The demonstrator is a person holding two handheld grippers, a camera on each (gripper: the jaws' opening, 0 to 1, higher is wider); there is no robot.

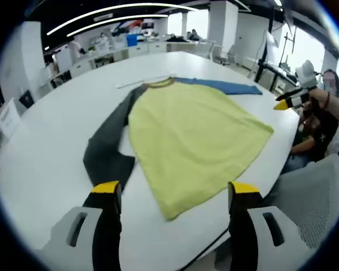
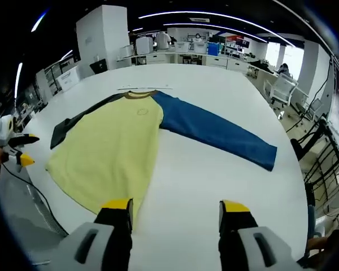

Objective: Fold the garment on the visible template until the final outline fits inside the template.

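Observation:
A long-sleeved shirt lies flat on the white round table (image 1: 45,147). Its yellow body (image 1: 192,135) fills the middle, with a dark grey sleeve (image 1: 107,147) on one side and a blue sleeve (image 1: 226,86) on the other. My left gripper (image 1: 175,189) is open over the near hem, holding nothing. The right gripper (image 1: 291,100) shows at the table's right edge, held in a hand. In the right gripper view the yellow body (image 2: 113,149) has the blue sleeve (image 2: 214,132) stretched out to its right. My right gripper (image 2: 176,206) hangs open above the table, near the hem. The left gripper (image 2: 14,148) hovers at the left.
A thin pale strip (image 1: 144,81) lies on the table just beyond the collar. A grey mesh chair (image 1: 311,197) stands by the near right edge, with a seated person (image 1: 308,138) behind it. Desks and office chairs (image 2: 282,84) line the room's far side.

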